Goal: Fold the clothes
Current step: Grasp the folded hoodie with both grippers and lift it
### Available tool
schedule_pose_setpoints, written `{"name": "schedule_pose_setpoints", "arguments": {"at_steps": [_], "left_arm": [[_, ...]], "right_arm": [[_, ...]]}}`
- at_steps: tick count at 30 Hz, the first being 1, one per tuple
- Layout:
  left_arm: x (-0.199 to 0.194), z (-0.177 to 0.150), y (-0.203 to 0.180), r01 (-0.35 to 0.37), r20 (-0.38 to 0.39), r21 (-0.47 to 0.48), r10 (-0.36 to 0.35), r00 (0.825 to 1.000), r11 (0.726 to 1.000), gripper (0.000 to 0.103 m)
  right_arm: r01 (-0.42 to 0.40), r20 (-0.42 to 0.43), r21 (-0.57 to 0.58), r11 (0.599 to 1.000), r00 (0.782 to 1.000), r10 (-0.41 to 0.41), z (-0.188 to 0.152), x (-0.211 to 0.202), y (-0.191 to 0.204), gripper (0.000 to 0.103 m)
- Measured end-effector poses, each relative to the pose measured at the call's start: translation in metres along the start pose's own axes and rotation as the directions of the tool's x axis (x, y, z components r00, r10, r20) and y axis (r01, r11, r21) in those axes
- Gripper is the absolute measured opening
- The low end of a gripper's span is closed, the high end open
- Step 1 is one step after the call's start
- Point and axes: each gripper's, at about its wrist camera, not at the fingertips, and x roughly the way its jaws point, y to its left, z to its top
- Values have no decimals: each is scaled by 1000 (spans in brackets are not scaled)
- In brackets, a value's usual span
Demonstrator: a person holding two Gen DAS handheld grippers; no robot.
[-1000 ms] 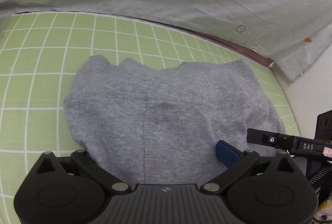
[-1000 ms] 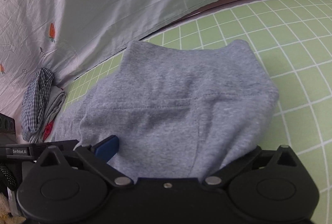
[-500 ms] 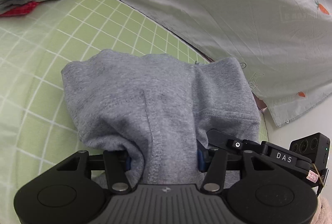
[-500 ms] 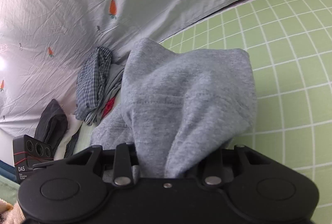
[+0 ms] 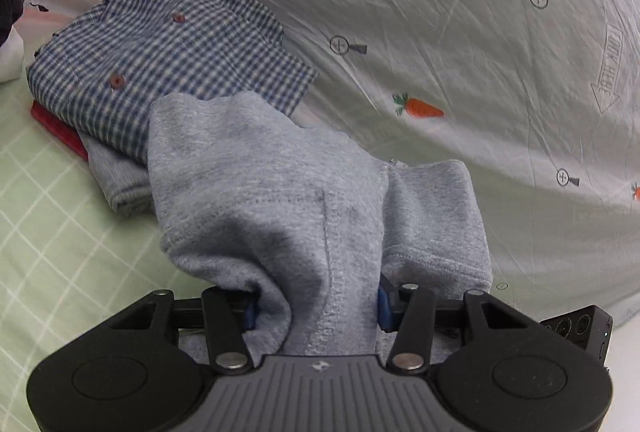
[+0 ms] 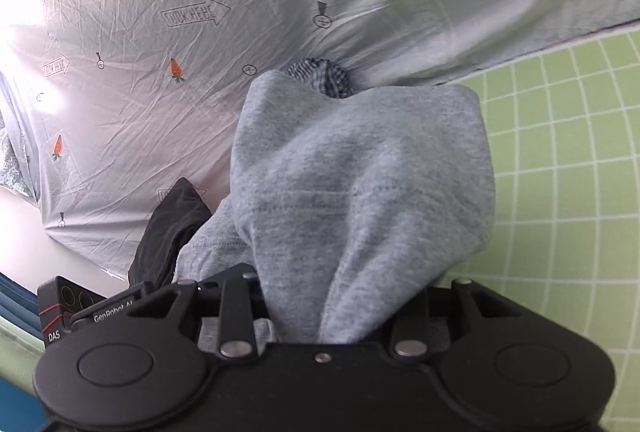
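A folded grey sweatshirt (image 5: 280, 192) hangs bunched between both grippers, lifted off the green grid mat (image 5: 48, 232). My left gripper (image 5: 316, 306) is shut on its near edge, the blue pads pressed into the cloth. My right gripper (image 6: 324, 306) is shut on the same grey sweatshirt (image 6: 360, 184); its fingertips are hidden by the fabric. The garment's far end hangs just in front of a stack of folded clothes topped by a blue checked shirt (image 5: 160, 52).
The stack also holds a red piece (image 5: 56, 128) and a grey piece (image 5: 116, 176). A white carrot-print sheet (image 5: 480, 72) lies behind. A dark garment (image 6: 168, 228) lies at the left in the right wrist view. The green mat (image 6: 560, 152) is at the right.
Both grippers closed on the grey sweatshirt, lifted it off the mat and carried it toward the stack of folded clothes, which now fills the left wrist view.
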Motion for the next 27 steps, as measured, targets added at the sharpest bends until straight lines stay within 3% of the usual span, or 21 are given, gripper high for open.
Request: {"name": "schedule_pose_setpoints", "arguments": {"at_steps": [12, 15, 17, 19, 20, 21, 23, 27], "left_arm": [[-15, 188, 54, -29, 53, 211, 18, 998, 977, 51], [8, 220, 90, -134, 95, 215, 115, 989, 967, 57], [33, 230, 123, -260, 80, 139, 250, 965, 956, 58], [59, 231, 150, -403, 64, 111, 398, 915, 908, 58], [70, 229, 161, -464, 63, 113, 459, 886, 879, 60], [78, 225, 167, -494, 67, 123, 490, 869, 861, 62], [84, 217, 173, -510, 79, 131, 504, 860, 850, 75], [88, 210, 177, -534, 107, 144, 524, 845, 833, 87]], "right_arm": [[-185, 106, 10, 983, 977, 183, 90, 126, 68, 38], [-133, 108, 26, 991, 986, 130, 109, 162, 61, 40], [-50, 94, 64, 997, 995, 44, 117, 187, 45, 51], [56, 66, 132, 990, 996, -65, 116, 205, 20, 52], [86, 54, 150, 985, 994, -95, 114, 209, 10, 53], [89, 56, 165, 982, 993, -100, 112, 208, 2, 56], [78, 66, 188, 979, 994, -92, 108, 203, -10, 67], [90, 60, 185, 979, 993, -102, 103, 191, -23, 79]]}}
